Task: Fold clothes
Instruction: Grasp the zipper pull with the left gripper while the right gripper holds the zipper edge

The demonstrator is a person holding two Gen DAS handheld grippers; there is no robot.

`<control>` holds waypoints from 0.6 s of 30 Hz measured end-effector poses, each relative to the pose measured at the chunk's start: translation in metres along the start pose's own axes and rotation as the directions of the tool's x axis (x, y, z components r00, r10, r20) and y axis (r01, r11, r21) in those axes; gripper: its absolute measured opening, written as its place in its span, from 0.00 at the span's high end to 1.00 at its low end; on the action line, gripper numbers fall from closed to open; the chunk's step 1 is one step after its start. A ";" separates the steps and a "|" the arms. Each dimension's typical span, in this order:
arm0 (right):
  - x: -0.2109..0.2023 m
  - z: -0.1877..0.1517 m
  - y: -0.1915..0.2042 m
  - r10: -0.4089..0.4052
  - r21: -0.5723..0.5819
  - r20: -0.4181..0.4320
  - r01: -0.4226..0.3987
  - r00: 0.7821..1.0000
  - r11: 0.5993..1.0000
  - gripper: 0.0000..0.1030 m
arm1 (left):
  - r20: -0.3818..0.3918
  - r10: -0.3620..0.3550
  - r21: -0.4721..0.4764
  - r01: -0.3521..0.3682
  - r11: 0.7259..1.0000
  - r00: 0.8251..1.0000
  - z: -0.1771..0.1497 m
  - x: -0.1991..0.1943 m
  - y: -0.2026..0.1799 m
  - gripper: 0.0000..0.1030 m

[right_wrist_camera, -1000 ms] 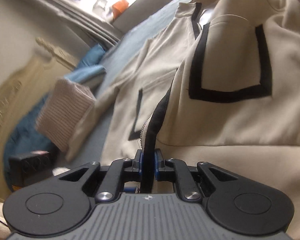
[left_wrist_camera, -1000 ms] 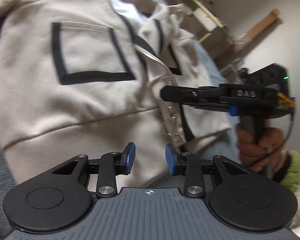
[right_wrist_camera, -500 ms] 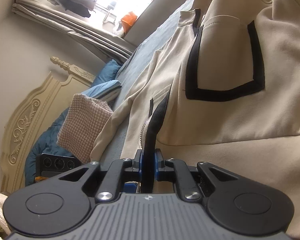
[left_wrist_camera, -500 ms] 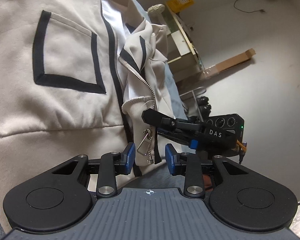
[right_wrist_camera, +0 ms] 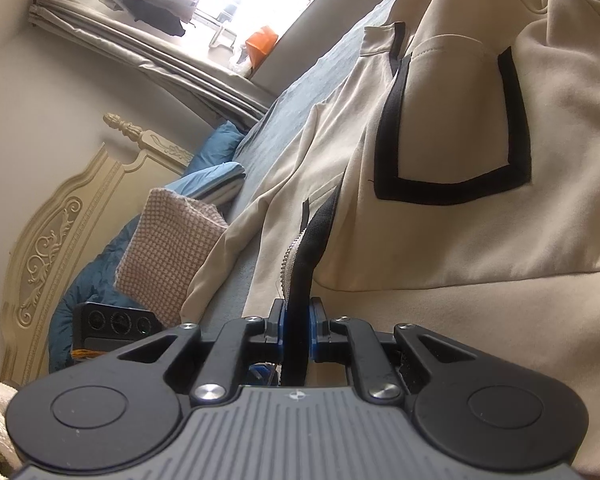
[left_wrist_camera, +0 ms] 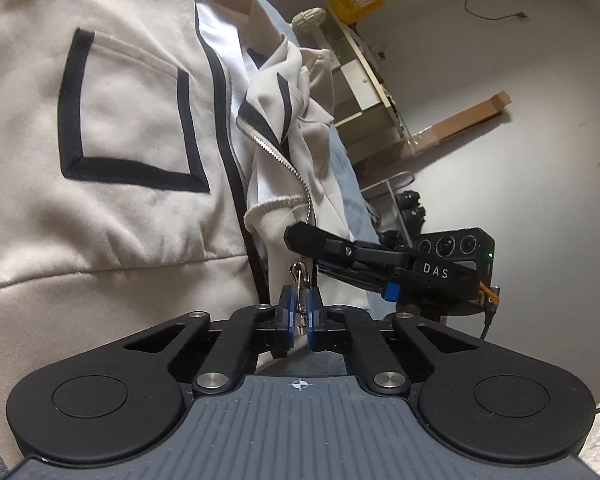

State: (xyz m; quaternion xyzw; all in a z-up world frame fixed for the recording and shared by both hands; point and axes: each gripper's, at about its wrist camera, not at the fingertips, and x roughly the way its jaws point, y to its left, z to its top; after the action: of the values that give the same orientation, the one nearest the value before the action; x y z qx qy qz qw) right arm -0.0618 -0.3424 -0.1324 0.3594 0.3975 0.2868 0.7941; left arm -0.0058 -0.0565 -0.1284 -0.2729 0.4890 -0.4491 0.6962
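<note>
Jacket (left_wrist_camera: 112,216) lay spread on the bed (right_wrist_camera: 300,120), filling the frame's left.
Your left gripper (left_wrist_camera: 299,312) had its jaws closed on the zipper pull (left_wrist_camera: 300,280); your right gripper (right_wrist_camera: 296,330) clamped the black-trimmed zipper edge (right_wrist_camera: 306,256) at lower centre.

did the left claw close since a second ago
Yes. The left claw was open a second ago and half a second ago; now its jaws are shut on the metal zipper pull at the hem of the beige jacket.
</note>
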 end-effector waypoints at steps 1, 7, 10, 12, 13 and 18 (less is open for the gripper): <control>0.000 0.000 0.000 -0.003 -0.003 0.000 0.003 1.000 1.000 0.89 | -0.002 0.015 0.008 -0.015 1.000 1.000 0.001 0.000 -0.002 0.99; 0.002 -0.001 0.003 -0.023 -0.027 -0.002 0.023 1.000 0.999 0.89 | -0.080 0.060 0.049 -0.056 0.997 0.995 0.001 0.005 -0.010 1.00; 0.003 -0.003 0.005 -0.036 -0.040 -0.007 0.036 0.999 0.999 0.89 | -0.144 0.068 0.070 -0.059 0.996 0.987 -0.004 0.010 -0.013 1.00; 0.005 -0.004 0.005 -0.045 -0.048 -0.010 0.044 0.999 0.998 0.89 | -0.176 0.078 0.086 -0.063 0.994 0.981 -0.007 0.012 -0.015 1.00; 0.005 -0.004 0.006 -0.049 -0.052 -0.012 0.049 0.999 0.997 0.89 | -0.186 0.081 0.090 -0.065 0.994 0.979 -0.008 0.012 -0.015 1.00; 0.011 -0.006 0.012 -0.090 -0.103 -0.048 0.085 0.995 0.991 0.89 | -0.205 0.090 0.085 -0.073 0.994 0.975 -0.014 0.012 -0.014 1.00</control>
State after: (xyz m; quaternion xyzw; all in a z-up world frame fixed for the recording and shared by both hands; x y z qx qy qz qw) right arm -0.0628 -0.3253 -0.1303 0.2936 0.4188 0.2808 0.8121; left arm -0.0223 -0.0721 -0.1276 -0.1768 0.5523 -0.4649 0.6690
